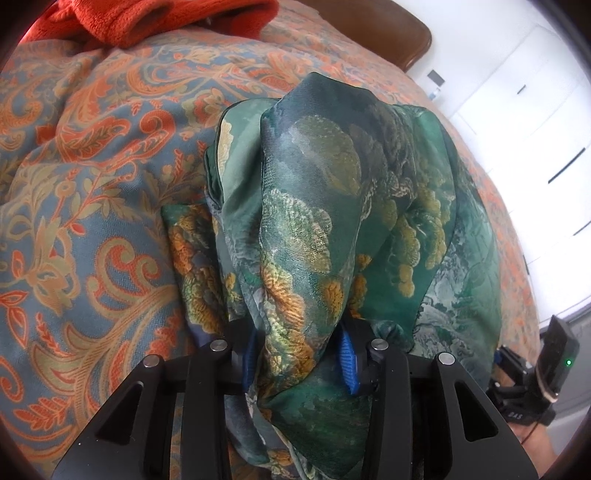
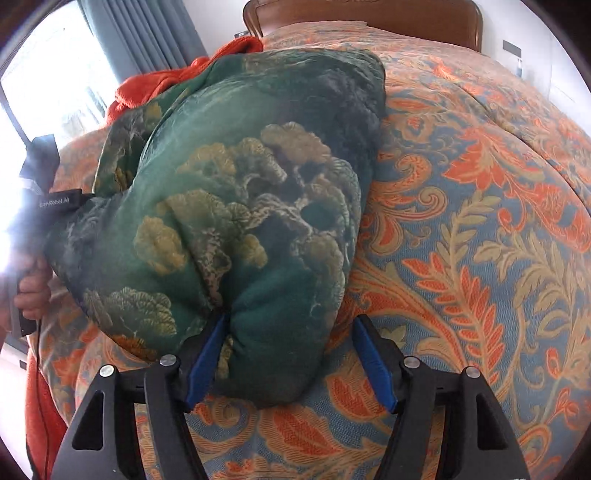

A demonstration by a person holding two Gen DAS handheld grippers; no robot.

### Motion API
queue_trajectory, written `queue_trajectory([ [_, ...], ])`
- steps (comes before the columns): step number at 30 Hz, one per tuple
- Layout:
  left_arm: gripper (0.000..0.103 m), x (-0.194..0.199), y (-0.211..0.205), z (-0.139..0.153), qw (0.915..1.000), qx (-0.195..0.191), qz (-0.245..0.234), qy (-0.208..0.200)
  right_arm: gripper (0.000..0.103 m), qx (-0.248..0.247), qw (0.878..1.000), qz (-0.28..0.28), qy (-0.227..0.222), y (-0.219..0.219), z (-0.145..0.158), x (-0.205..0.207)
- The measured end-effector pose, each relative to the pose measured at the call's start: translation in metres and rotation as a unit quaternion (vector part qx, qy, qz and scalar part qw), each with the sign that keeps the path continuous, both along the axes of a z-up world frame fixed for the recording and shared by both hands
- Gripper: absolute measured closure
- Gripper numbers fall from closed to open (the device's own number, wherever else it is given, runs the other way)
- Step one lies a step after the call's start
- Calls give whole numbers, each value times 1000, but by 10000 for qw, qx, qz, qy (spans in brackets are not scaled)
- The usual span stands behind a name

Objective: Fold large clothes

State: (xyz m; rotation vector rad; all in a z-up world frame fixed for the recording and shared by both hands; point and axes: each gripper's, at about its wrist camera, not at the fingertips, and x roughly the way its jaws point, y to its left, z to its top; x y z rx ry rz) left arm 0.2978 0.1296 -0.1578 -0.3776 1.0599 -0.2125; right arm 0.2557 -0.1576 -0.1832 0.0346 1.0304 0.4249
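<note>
A large green garment with a gold and orange tree print (image 1: 332, 206) lies bunched on the patterned bedspread (image 1: 92, 206). My left gripper (image 1: 299, 354) has its blue pads pressed on a thick fold of this garment, which drapes over and between the fingers. In the right wrist view the same garment (image 2: 236, 199) lies folded in a puffy bundle. My right gripper (image 2: 291, 362) is open, with the bundle's near end between its blue pads. The right gripper's body also shows at the lower right of the left wrist view (image 1: 546, 369).
An orange fleece blanket (image 1: 155, 18) lies at the head of the bed, also seen in the right wrist view (image 2: 177, 74). A wooden headboard (image 2: 369, 18) stands behind. White cabinets (image 1: 535, 110) are to the right, a curtained window (image 2: 74, 74) to the left.
</note>
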Motion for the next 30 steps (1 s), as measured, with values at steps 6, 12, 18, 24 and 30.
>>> queue_trajectory([
  [6, 34, -17, 7, 23, 9991, -216, 287, -211, 32, 340, 9979, -360, -421, -24, 37, -28],
  [12, 8, -64, 46, 56, 9907, -959, 776, -581, 32, 247, 9904, -761, -1126, -73, 91, -81],
  [18, 7, -90, 71, 57, 9839, -1163, 1206, -615, 23, -373, 9855, -1099, -1238, -111, 92, -118],
  [24, 7, -100, 68, 66, 9836, -358, 1556, -833, 23, -80, 9868, -1414, -786, -119, 79, -128],
  [30, 7, -107, 64, 78, 9802, 330, 1624, -1082, 23, -168, 9889, -1253, -780, -90, 83, -124],
])
